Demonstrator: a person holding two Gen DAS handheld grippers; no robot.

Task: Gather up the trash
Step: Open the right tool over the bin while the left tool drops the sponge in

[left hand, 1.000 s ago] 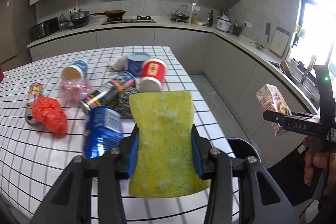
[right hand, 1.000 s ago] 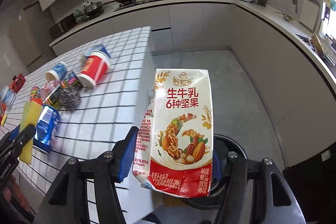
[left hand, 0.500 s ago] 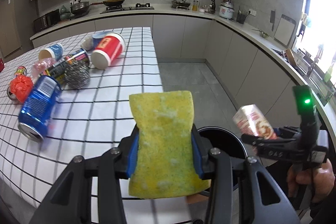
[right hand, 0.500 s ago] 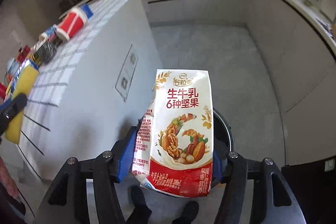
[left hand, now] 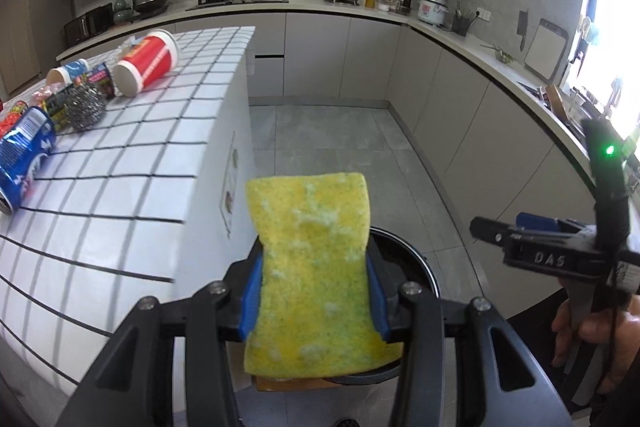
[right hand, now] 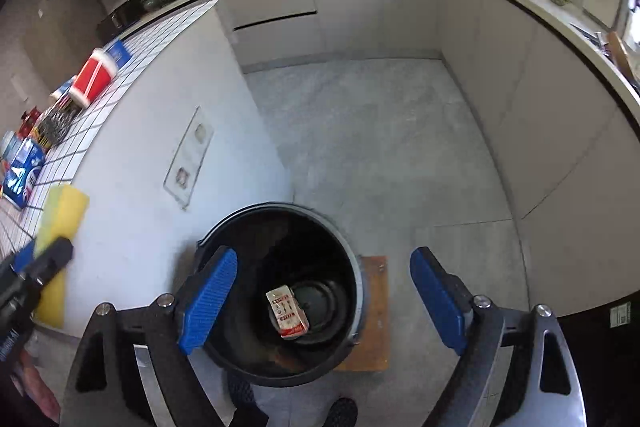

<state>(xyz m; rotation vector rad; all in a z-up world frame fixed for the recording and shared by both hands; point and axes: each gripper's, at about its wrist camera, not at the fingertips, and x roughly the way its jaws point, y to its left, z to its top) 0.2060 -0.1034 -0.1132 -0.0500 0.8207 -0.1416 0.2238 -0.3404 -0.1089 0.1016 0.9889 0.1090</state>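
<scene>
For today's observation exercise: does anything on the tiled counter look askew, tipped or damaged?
Yes. The red cup lies on its side, open mouth toward the counter edge. The blue can also lies on its side and looks dented. A steel scourer and wrappers sit jumbled between them. Nothing appears spilled.

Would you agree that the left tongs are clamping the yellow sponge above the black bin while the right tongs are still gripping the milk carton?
Not quite: the right tongs hold nothing. Their jaws are opening with an empty gap, and the white and red milk carton lies inside the round black plastic bin, as the right wrist view shows. The left tongs do clamp the rectangular yellow sponge above that bin.
</scene>
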